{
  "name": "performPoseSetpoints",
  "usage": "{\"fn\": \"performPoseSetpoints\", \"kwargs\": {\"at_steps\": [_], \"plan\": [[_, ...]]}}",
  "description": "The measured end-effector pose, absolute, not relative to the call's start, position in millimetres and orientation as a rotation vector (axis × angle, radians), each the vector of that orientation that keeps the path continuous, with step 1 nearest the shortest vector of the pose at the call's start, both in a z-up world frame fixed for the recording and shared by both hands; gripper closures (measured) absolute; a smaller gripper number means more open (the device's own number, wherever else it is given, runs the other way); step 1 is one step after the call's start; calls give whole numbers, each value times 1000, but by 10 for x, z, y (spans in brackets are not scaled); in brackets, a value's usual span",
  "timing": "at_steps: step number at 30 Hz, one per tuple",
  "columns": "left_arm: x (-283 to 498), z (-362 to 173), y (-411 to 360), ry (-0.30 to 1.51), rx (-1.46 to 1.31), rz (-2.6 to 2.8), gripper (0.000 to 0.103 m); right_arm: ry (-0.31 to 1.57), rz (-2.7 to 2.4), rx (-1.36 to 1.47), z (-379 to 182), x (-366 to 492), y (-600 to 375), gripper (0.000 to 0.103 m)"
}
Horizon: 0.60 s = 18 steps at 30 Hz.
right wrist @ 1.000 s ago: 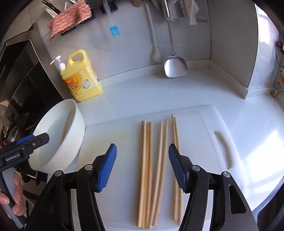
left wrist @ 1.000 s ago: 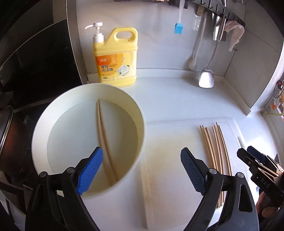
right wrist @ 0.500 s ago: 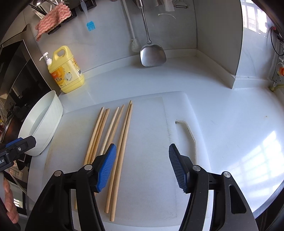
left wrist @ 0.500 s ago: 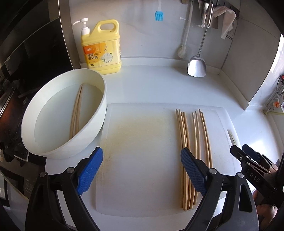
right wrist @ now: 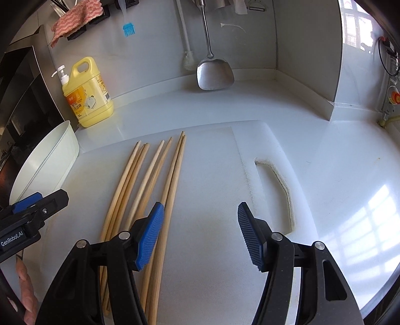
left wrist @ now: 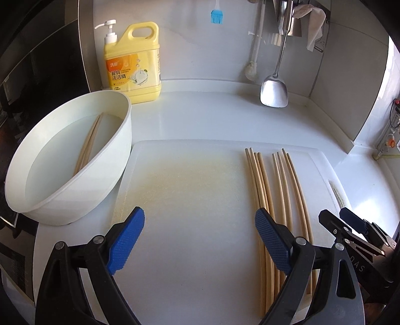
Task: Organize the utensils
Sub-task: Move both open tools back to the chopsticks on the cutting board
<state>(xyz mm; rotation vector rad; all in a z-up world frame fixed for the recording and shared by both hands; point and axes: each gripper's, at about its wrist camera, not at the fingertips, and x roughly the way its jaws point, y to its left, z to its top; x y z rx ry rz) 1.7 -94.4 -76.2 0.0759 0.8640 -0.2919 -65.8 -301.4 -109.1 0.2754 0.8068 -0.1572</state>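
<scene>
Several wooden chopsticks [left wrist: 280, 200] lie side by side on the right part of a white cutting board [left wrist: 190, 195]; they also show in the right wrist view [right wrist: 150, 185]. A pair of chopsticks [left wrist: 88, 143] rests in water inside a white bowl [left wrist: 105, 180] left of the board. My left gripper [left wrist: 200, 240] is open and empty above the board's bare middle. My right gripper [right wrist: 200, 235] is open and empty, just right of the chopsticks on the board [right wrist: 215, 200].
A yellow dish soap bottle [left wrist: 132, 65] stands at the back left. A steel spatula [left wrist: 273, 92], a brush and a blue silicone brush [left wrist: 216, 16] hang on the back wall. A dark stove area lies left of the bowl [right wrist: 42, 165].
My left gripper has swung right, from over the bowl to over the board. My right gripper has moved right, off the chopsticks. Both stayed open.
</scene>
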Motion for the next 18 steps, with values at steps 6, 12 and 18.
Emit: {"fn": "performPoseSetpoints", "kwargs": {"at_steps": [6, 12, 18], "plan": [[49, -855, -975, 860, 85, -303, 15, 809, -185, 252, -1154, -638, -2970, 44], [56, -879, -992, 858, 82, -316, 15, 806, -188, 229, -1163, -606, -2912, 44], [77, -908, -1008, 865, 76, -324, 15, 814, -201, 194, -1188, -582, -2865, 44]]}}
